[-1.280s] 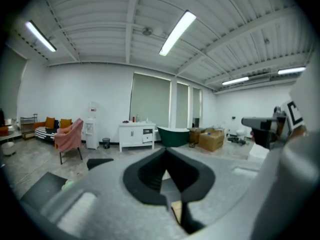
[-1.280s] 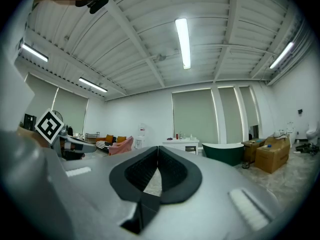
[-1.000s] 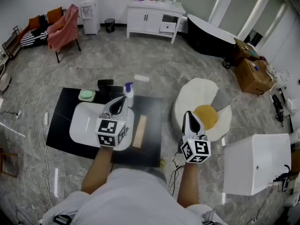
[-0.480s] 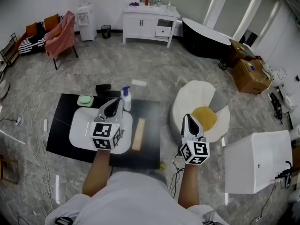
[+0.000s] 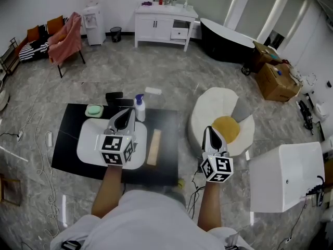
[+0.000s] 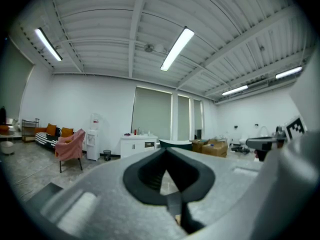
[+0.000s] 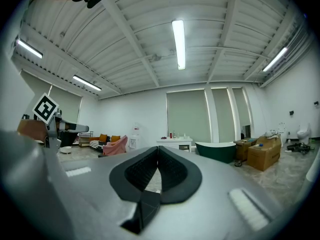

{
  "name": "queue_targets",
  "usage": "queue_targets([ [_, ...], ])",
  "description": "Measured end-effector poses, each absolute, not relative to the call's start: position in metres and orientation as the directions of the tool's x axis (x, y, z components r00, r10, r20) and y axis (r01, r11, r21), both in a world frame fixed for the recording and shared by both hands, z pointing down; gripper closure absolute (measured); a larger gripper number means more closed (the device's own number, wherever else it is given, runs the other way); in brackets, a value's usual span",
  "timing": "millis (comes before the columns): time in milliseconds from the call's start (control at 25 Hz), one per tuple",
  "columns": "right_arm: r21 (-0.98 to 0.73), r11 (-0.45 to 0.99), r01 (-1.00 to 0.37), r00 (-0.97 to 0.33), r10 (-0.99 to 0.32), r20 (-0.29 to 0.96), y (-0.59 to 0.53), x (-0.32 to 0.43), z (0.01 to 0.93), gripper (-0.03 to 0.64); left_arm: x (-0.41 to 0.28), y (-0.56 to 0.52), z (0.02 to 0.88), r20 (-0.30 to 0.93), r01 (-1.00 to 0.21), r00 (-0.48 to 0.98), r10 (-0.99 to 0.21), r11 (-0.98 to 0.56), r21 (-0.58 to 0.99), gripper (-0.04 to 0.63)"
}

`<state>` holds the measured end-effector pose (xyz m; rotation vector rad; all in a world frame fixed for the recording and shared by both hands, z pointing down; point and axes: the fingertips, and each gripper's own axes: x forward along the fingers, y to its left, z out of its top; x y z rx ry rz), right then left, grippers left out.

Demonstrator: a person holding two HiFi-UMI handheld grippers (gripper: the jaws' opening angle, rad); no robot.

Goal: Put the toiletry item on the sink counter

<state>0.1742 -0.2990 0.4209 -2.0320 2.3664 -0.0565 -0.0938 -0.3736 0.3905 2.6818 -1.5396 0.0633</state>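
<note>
Left gripper (image 5: pixel 127 113) closed tight, nothing held, over white basin (image 5: pixel 87 142). Right gripper (image 5: pixel 208 130) likewise closed and empty, off the black counter (image 5: pixel 167 146) at its 3 o'clock. Spray bottle (image 5: pixel 139 108) stands on the counter at the basin's 1 o'clock. Grey marble floor (image 5: pixel 156 66); white vanity (image 5: pixel 165 22) at 12, dark tub (image 5: pixel 229 38) at 1.

The scene is viewed from the person's head, from well above and steeply downward, so that the sink counter (image 5: pixel 67 139), the left gripper (image 5: pixel 126 113) and the right gripper (image 5: pixel 209 130) are taken in below the middle. Each gripper view is taken from close behind its own jaws, level, toward the far wall (image 6: pixel 75 104), with the ceiling (image 6: pixel 150 34) filling the upper half. The white cabinet (image 5: pixel 165 21) (image 6: pixel 138 145) (image 7: pixel 175 143), the dark bathtub (image 5: pixel 226 38) and the pink chair (image 5: pixel 66 33) are shared by all three views.
</note>
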Motion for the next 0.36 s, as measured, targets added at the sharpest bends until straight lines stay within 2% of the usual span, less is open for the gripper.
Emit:
queue_targets([
  [360, -0.033, 0.134, -0.99, -0.134, -0.991, 0.011, -0.2961, 0.1718, 0.4237, 0.612, -0.0976, -0.3751, 0.3952, 0.07, -0.853, 0.523, -0.85, -0.522, 0.031, 0.598],
])
